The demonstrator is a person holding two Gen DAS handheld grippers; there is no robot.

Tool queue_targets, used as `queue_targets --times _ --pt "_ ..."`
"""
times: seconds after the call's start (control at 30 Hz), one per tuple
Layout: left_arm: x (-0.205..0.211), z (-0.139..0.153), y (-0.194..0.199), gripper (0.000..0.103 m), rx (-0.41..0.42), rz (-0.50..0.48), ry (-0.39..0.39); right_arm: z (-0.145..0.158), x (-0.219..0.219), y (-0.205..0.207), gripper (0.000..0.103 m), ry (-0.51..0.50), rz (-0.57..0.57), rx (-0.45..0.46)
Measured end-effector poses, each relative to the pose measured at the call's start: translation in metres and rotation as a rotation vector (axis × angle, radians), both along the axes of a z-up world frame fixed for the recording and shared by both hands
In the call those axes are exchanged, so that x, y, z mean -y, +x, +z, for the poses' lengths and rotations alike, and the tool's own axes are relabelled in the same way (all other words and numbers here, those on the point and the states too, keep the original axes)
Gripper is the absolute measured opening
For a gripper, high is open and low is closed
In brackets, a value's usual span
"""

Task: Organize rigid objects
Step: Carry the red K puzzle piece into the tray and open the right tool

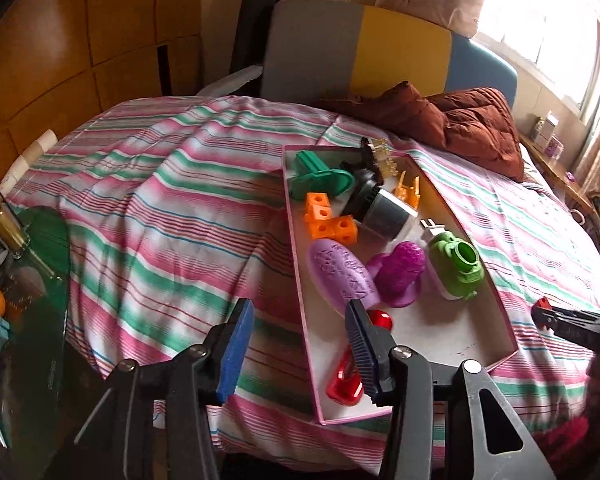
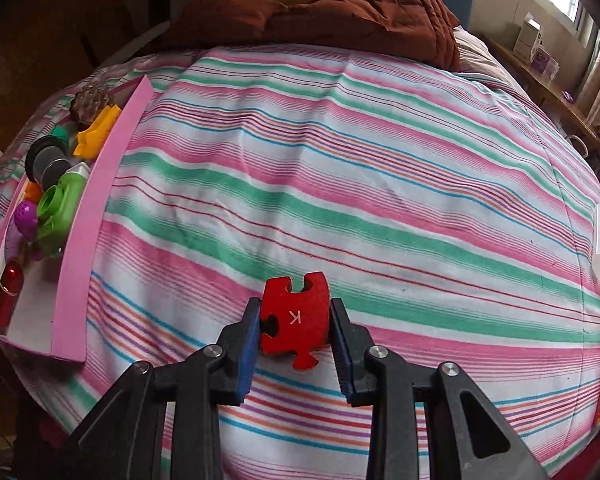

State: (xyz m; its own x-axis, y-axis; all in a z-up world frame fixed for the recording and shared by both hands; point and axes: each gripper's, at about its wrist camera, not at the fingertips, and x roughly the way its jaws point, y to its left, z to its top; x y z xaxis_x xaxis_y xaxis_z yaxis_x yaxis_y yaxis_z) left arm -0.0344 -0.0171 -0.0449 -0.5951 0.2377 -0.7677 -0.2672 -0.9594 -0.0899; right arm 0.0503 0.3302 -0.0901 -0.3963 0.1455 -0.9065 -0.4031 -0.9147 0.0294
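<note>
**Puzzle piece pinched above the bed, tray half filled**

Puzzle piece (image 2: 296, 320), red and marked with a white K, sits clamped between the blue pads of the right hand-held gripper (image 2: 296, 322), over the striped bedspread (image 2: 340, 160) and well to the right of the pink tray (image 2: 80, 248). The tray (image 1: 296, 240) lies on the bed and holds a green stand (image 1: 320, 176), orange cubes (image 1: 324, 220), a black and silver cylinder (image 1: 380, 208), a lilac oval (image 1: 340, 276), a purple berry shape (image 1: 400, 276), a green and white toy (image 1: 456, 268) and a red capsule (image 1: 344, 384) at its near end. The left hand-held gripper (image 1: 300, 332) hangs over the tray's near left corner, jaws spread with nothing between them; one finger stands outside the tray wall, the other over the red capsule. A brown quilt (image 1: 460, 124) lies beyond the tray's far end.
</note>
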Motion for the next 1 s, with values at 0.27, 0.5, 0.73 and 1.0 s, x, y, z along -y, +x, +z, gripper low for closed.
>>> queue_targets --times 0.27,0.5,0.73,1.0 --pt "0.017 -0.005 -0.001 0.053 0.006 0.052 0.001 0.006 0.03 0.008 0.032 -0.003 0.035 -0.04" --pt "0.033 -0.008 -0.004 0.054 0.014 0.107 0.003 0.052 0.086 0.004 0.032 -0.004 0.194 -0.229" --pt "0.038 -0.003 -0.001 0.066 0.0 0.11 0.007 0.059 0.169 -0.034 0.032 -0.039 0.431 -0.245" --pt "0.041 -0.004 -0.002 0.071 0.001 0.12 0.007 0.018 0.201 -0.07 0.032 -0.048 0.488 -0.11"
